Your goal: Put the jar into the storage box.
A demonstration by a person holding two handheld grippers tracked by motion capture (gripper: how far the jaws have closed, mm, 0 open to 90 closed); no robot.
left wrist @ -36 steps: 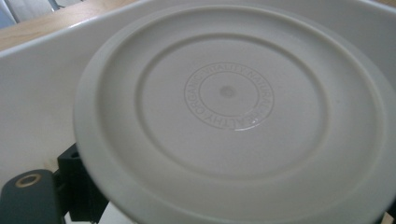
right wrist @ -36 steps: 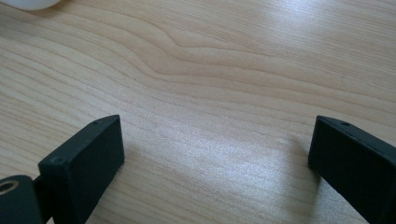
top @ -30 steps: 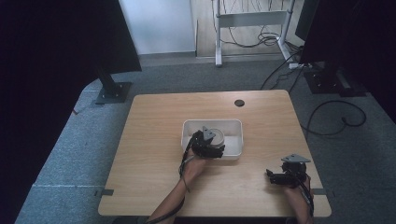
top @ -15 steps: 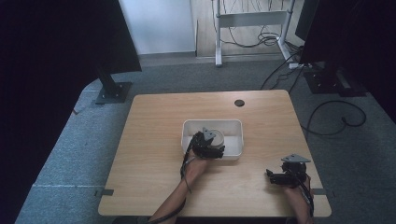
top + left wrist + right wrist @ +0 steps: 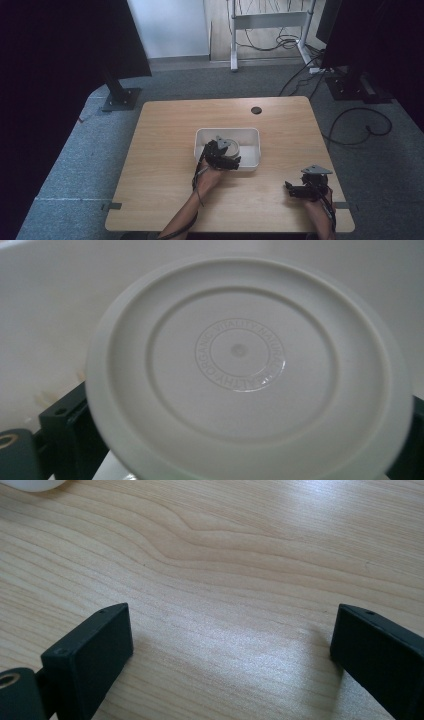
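Observation:
A round white dish (image 5: 240,350) with a ringed, embossed underside stands close before my left gripper (image 5: 245,412); one black jaw shows at each side of it, closed on its rim. From above, my left gripper (image 5: 220,152) holds this dish (image 5: 231,146) inside a white rectangular tray (image 5: 252,132) at the table's middle. My right gripper (image 5: 294,189) rests low near the table's front right corner. Its jaws are wide open (image 5: 230,630) over bare wood, with nothing between them.
The wooden table (image 5: 165,150) has a dark cable hole (image 5: 256,109) at the back. A corner of the white tray (image 5: 30,484) shows in the right gripper view. Dark monitor stands and cables sit on the floor beyond the table.

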